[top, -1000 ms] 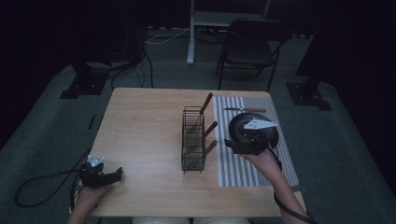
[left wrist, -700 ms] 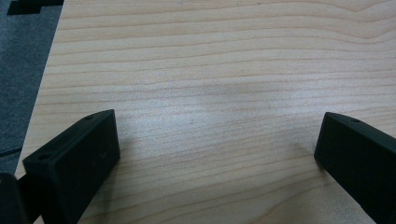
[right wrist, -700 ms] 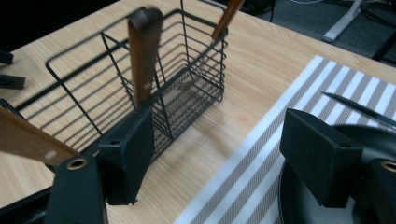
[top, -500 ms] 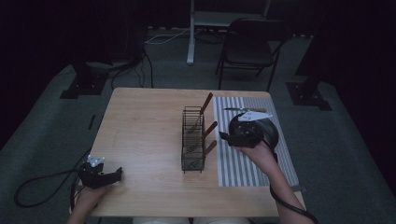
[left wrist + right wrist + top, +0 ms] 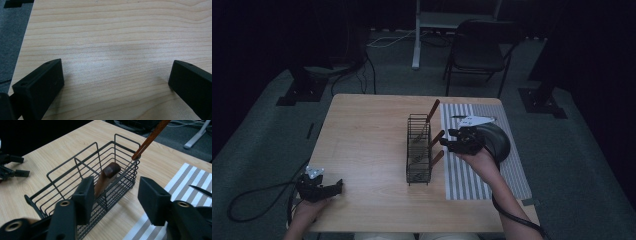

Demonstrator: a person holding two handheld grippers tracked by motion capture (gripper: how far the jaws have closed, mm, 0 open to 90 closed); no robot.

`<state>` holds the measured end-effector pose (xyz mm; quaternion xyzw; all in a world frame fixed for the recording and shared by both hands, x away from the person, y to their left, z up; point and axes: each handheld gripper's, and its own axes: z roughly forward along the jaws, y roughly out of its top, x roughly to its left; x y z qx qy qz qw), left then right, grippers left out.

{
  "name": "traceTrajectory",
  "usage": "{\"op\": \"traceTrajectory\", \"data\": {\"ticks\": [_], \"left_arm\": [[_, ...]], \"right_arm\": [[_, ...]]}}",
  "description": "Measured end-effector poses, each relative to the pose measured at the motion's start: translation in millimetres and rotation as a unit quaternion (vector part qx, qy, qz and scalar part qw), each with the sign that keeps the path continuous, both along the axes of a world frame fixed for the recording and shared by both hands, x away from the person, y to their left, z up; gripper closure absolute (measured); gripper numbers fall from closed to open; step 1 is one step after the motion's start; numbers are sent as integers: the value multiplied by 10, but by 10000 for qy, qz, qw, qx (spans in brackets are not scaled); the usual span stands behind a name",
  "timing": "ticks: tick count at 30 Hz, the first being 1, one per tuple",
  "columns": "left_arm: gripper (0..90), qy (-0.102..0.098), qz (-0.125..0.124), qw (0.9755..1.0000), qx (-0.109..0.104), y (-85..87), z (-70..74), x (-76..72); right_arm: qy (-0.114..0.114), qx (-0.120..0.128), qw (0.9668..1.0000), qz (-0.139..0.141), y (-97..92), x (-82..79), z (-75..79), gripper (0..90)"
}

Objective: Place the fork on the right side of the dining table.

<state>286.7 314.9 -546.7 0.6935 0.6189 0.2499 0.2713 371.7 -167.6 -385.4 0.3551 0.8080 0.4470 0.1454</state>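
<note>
Centrally in the high view, a black wire rack (image 5: 418, 150) stands on the wooden surface (image 5: 362, 145), holding three brown-handled utensils (image 5: 436, 137) that lean right toward a striped mat (image 5: 472, 175). Right gripper (image 5: 452, 142), jaws released, hovers beside the middle handle (image 5: 106, 178). Lower left, left gripper (image 5: 334, 187) rests with jaws spread, empty.

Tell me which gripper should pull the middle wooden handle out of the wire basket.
Right. The right gripper is open beside the wire basket, jaws near the middle wooden handle. The left gripper sits open at the table's near-left corner.

Dim room, gripper views brighter
</note>
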Motion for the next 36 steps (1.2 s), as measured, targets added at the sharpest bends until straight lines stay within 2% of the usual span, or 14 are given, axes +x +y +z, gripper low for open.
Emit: {"op": "traceTrajectory", "data": {"ticks": [4, 8, 13, 17, 24, 33, 34, 36], "left_arm": [[2, -1, 1, 10000, -1, 0, 0, 0], [2, 4, -6, 10000, 4, 1, 1, -1], [2, -1, 2, 10000, -5, -1, 0, 0], [2, -1, 1, 10000, -5, -1, 0, 0], [2, -2, 3, 10000, -7, -1, 0, 0], [2, -2, 1, 10000, 0, 0, 0, 0], [2, -1, 1, 10000, 0, 0, 0, 0], [2, -2, 1, 10000, -1, 0, 0, 0]], "right_arm": [[92, 5, 9999, -61, 42, 31, -22, 513], [144, -20, 9999, -74, 77, 47, -30, 586], [206, 56, 9998, 53, 112, 75, -34, 626], [246, 101, 9996, 93, 124, 91, -38, 709], [376, 247, 9987, 251, 107, 87, -27, 733], [270, 318, 9982, 437, 171, 73, 69, 761], [258, 331, 9982, 425, 177, 67, 80, 810], [256, 437, 9976, 462, 175, 59, 113, 811]]}}
